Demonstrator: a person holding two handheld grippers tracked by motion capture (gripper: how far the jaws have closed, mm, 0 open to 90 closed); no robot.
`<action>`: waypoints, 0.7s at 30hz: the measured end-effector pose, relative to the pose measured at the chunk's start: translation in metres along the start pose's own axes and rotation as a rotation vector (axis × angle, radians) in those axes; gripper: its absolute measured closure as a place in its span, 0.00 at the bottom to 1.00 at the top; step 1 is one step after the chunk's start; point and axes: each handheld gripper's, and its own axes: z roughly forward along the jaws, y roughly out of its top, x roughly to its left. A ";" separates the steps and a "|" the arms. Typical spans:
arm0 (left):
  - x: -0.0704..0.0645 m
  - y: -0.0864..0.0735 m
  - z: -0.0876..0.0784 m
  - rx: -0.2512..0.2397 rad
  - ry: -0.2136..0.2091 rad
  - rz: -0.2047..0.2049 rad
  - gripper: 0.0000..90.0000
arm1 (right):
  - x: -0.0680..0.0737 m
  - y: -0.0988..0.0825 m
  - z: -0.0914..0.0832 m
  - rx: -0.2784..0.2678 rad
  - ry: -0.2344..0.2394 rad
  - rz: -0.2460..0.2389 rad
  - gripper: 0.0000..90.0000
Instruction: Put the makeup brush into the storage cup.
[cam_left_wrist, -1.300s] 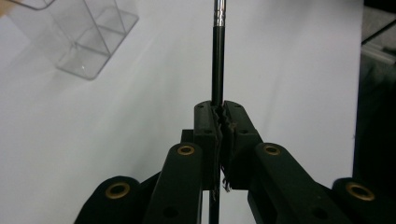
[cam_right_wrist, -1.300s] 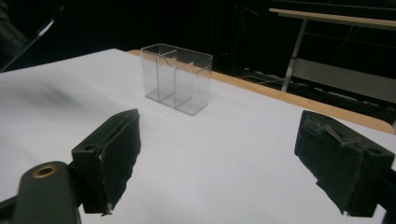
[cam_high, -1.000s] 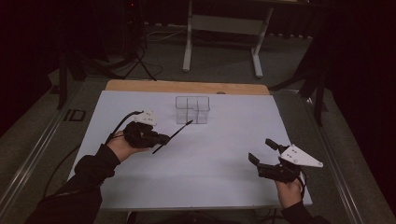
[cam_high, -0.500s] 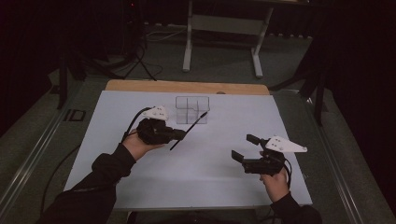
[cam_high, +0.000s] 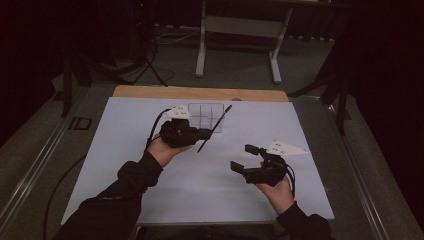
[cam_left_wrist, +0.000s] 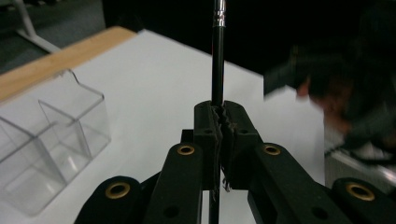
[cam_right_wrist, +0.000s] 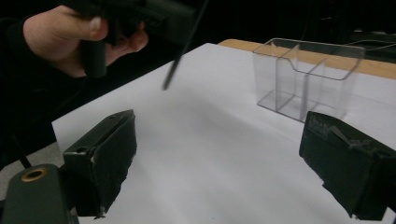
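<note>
White sheeting covers the table (cam_high: 150, 200), with a strip of bare wood (cam_high: 200, 93) along its far edge in the upper centre of the high view; grey floor, a pale metal stand (cam_high: 240, 30) and dark surroundings lie beyond.

A clear plastic organiser (cam_high: 202, 115), divided into compartments, stands upright on the sheet near that far edge. In the left gripper view it sits at lower left, in the right gripper view at upper right.

Left gripper (cam_high: 206, 133), centre of the high view: jaws pressed together on a thin black brush (cam_high: 214, 128), gripped near mid-length. The brush's long axis runs diagonally, its upper end toward the organiser at upper right and its lower end toward lower left. It is held above the sheet, just beside the organiser. In the left gripper view the handle rises straight up the frame to a metal ferrule at the top edge.

Right gripper (cam_high: 244, 157), lower right of the high view: jaws well apart, nothing between them, over bare sheet.
</note>
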 end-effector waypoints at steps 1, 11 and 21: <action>-0.001 0.001 0.002 -0.018 0.008 -0.006 0.95 | 0.001 0.000 0.002 -0.004 0.012 0.014 0.12; -0.013 0.004 0.024 -0.086 -0.012 -0.046 0.95 | 0.002 -0.006 0.017 -0.044 0.003 0.108 0.31; -0.024 -0.006 0.040 -0.115 -0.020 -0.090 0.95 | -0.008 -0.007 0.027 -0.015 0.030 0.197 0.59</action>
